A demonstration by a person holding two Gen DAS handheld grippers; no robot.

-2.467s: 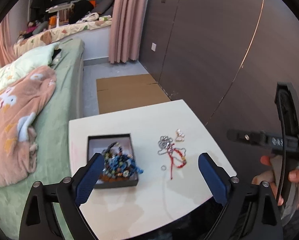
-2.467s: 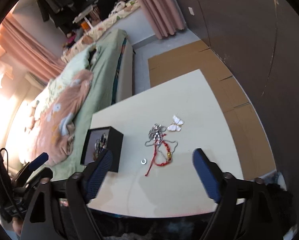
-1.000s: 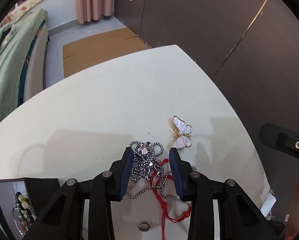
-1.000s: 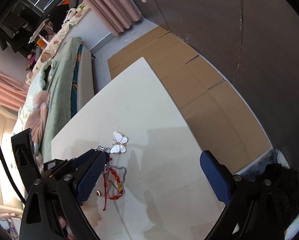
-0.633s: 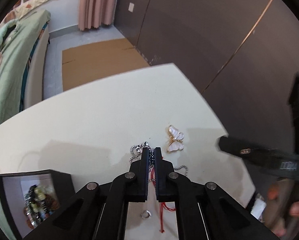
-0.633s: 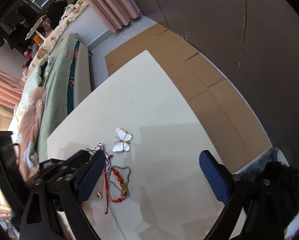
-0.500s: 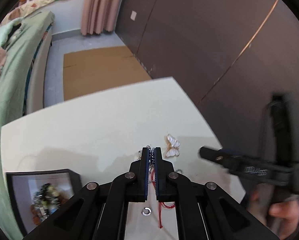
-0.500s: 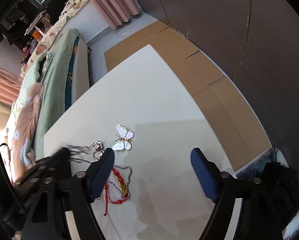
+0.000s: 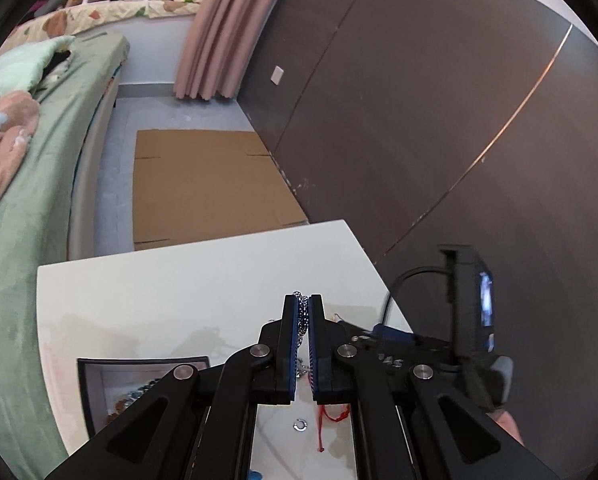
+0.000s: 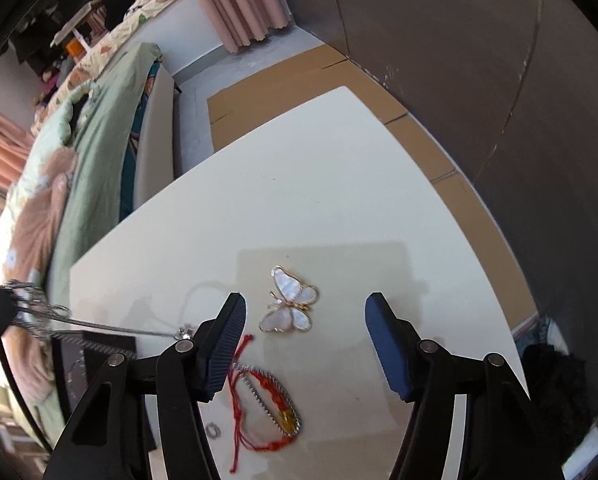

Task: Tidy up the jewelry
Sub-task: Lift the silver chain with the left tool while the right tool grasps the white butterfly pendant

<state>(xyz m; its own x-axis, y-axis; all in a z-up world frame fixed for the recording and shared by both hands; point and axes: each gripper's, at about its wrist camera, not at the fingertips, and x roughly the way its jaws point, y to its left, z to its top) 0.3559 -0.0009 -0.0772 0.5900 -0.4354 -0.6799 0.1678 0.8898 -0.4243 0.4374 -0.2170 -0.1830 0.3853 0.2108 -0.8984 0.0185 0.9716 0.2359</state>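
My left gripper (image 9: pixel 303 299) is shut on a silver chain necklace (image 9: pixel 301 312) and holds it above the white table (image 9: pixel 179 284). In the right wrist view the chain (image 10: pixel 99 326) stretches from the far left to a pendant beside my left finger. My right gripper (image 10: pixel 303 312) is open, just above a white butterfly brooch (image 10: pixel 287 301). A red cord bracelet with a silver chain (image 10: pixel 267 400) and a small silver ring (image 10: pixel 213 430) lie below it. The black jewelry box (image 9: pixel 139 384) sits at the table's near left with several pieces inside.
A bed with a green sheet (image 9: pixel 31 208) runs along the table's left side. Flat cardboard (image 9: pixel 203 188) lies on the floor beyond the table. A dark panel wall (image 9: pixel 439 120) stands at the right. The right gripper's handle and hand (image 9: pixel 471 340) show at lower right.
My left gripper closed on the silver chain necklace and lifted it off the table toward the left. My right gripper moved down over the butterfly brooch and narrowed its opening.
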